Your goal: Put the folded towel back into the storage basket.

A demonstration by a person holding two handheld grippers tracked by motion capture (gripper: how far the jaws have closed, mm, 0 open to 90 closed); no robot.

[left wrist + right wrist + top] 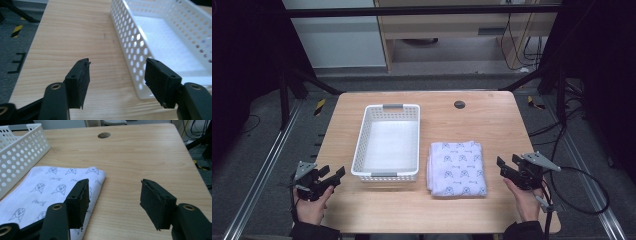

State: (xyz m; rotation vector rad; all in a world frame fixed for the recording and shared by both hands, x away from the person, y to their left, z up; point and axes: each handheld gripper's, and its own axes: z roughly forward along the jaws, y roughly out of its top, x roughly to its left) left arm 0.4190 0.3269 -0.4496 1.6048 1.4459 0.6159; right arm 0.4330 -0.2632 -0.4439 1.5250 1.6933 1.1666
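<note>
A folded white towel (457,168) printed with small grey figures lies on the wooden table (477,125), right of centre. To its left stands an empty white perforated basket (388,143). My left gripper (331,176) hovers open at the table's front left corner, just left of the basket's near end; the basket wall (130,50) rises ahead of its right jaw. My right gripper (507,167) is open at the towel's right edge, with nothing between its jaws. In the right gripper view the towel (47,187) lies under the left jaw, and the gripper (113,200) stands over bare wood.
A round dark cable grommet (459,104) sits in the table near its far edge, also seen as the grommet (104,135). Cables trail off the right gripper over the table's right side. Metal frame legs and floor rails flank the table.
</note>
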